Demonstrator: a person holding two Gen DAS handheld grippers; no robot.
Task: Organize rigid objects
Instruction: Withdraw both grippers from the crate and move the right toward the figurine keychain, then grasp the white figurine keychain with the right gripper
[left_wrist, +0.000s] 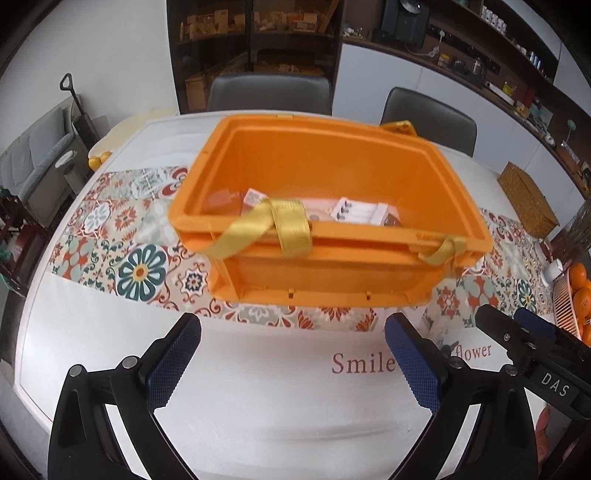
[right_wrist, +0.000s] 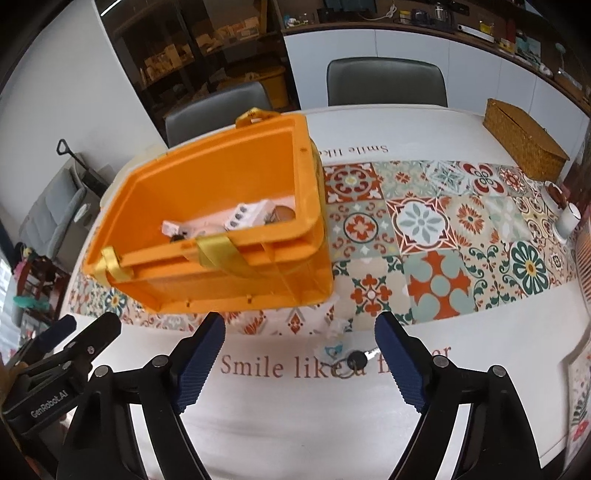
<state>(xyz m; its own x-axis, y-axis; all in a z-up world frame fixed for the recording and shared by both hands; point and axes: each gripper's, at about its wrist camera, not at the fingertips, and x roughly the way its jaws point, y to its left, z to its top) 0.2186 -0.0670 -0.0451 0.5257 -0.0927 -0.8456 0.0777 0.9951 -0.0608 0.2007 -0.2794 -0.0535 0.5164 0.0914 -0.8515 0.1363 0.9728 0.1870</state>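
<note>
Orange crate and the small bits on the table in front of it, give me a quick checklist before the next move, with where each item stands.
1. Left gripper open with nothing between its fingers: ok.
2. Right gripper open and holding nothing: ok.
3. Orange crate upright with its top open: ok.
4. Yellow strap clear of the opening: not ok, it drapes over the near rim.
5. Loose things left on the table: not ok, a small black round piece and a crumpled wrapper lie ahead of the right gripper.
6. Room in the crate: ok, a white box and a few items cover only part of the bottom.
</note>
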